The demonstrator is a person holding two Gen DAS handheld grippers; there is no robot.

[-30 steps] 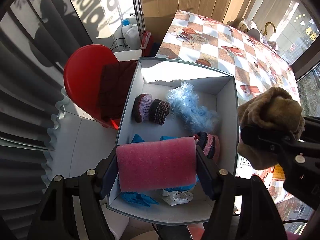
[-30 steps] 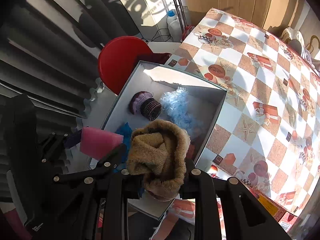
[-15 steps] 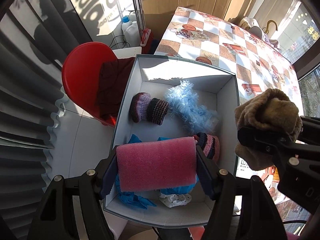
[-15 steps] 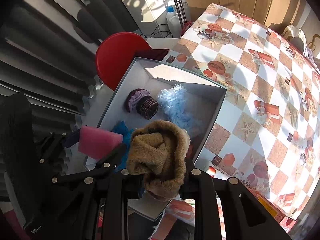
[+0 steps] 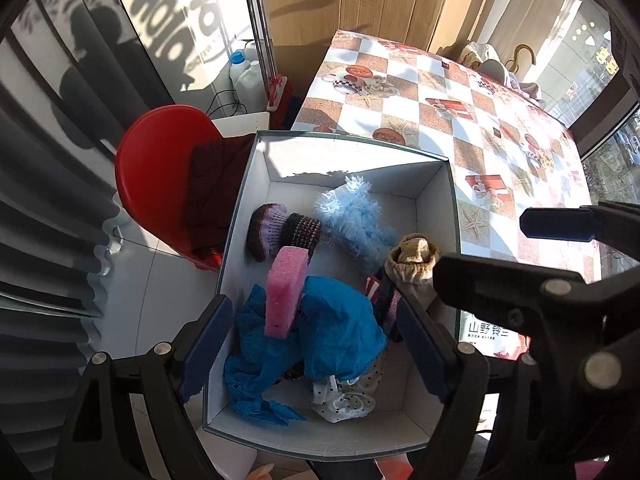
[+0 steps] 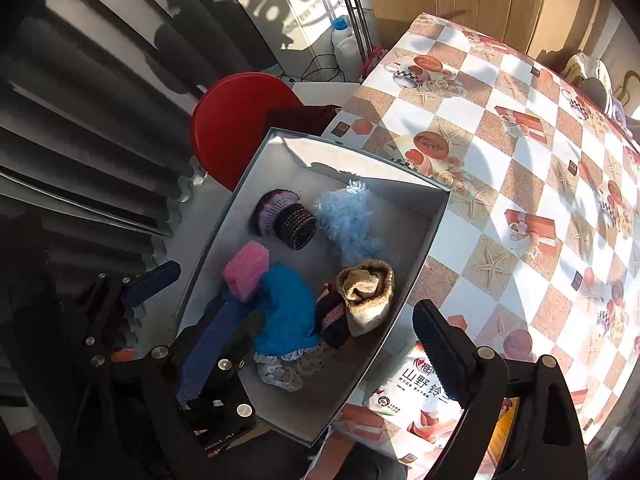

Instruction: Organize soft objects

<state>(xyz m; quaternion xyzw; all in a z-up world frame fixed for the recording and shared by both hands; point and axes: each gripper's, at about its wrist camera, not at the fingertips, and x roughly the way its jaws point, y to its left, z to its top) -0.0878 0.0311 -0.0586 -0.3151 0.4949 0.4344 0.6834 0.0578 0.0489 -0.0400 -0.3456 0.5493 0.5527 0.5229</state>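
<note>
A white box holds the soft things. My left gripper hangs over its near end, jaws opening, nothing between the pads. Below it a pink sponge rests tilted on a blue cloth. My right gripper is also above the box with jaws opening and nothing in them. A rolled tan sock lies under it by the right wall, against a striped sock. Farther in lie a fluffy light-blue piece and a purple knitted bootie.
A red stool with a dark cloth stands left of the box. The table's checked cover stretches to the right. A printed packet lies near the box's corner. Bottles and grey curtains are behind.
Both grippers have opened. The pink sponge dropped from the left one onto the blue cloth, and the tan sock dropped from the right one into the box.
</note>
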